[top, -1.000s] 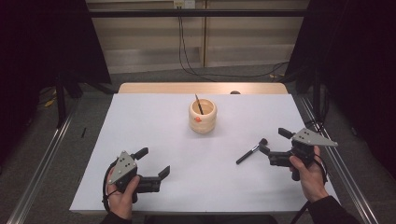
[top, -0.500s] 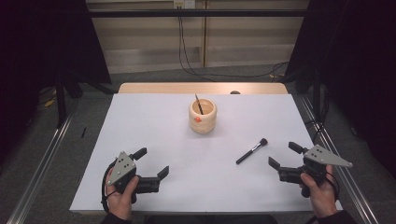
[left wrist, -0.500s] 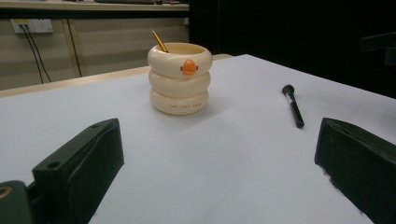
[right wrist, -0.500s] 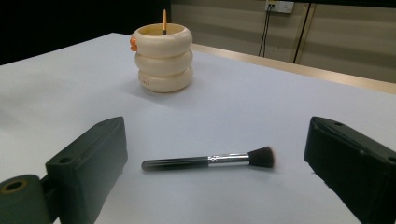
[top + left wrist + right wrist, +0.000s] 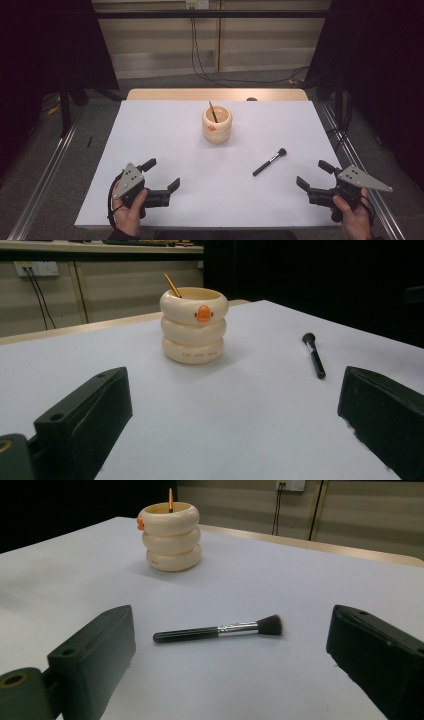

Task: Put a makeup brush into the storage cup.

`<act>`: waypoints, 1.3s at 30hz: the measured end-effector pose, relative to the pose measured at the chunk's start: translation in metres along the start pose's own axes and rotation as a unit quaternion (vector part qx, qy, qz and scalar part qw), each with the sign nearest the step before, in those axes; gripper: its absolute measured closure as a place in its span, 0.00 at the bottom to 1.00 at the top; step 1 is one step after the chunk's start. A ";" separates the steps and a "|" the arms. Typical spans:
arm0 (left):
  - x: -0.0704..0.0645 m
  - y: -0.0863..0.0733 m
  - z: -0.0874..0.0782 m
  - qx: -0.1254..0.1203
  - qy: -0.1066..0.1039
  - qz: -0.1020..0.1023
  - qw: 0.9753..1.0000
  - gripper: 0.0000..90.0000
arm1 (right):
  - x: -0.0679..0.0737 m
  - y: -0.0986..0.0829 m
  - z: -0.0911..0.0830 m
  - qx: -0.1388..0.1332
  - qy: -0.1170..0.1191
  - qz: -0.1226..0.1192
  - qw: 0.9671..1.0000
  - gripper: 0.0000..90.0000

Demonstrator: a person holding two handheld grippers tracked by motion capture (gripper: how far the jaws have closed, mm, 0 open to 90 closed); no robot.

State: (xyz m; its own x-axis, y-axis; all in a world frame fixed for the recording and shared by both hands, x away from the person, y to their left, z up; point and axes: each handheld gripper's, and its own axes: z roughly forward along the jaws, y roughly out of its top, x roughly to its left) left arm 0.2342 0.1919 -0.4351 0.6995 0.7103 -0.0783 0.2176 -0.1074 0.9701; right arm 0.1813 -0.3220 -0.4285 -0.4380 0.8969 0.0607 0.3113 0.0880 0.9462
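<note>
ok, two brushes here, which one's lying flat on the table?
The black-handled makeup brush, between the cream holder and the right tool. The other brush stands inside the holder.

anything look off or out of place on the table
The makeup brush lies loose on the white table cover, apart from the cream ringed holder, where a thin stick stands leaning. Nothing looks spilled or damaged.
</note>
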 end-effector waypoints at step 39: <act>0.003 0.000 0.003 0.001 -0.005 -0.001 1.000 0.01 | -0.003 0.034 0.062 0.035 0.004 -0.026 0.999 0.07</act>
State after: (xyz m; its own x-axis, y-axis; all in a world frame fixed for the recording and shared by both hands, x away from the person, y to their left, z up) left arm 0.2388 0.1918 -0.4360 0.7056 0.7038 -0.0820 0.2204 -0.1080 0.9694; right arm 0.2449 -0.2946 -0.4163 -0.4615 0.8870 0.0154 0.3464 0.1642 0.9236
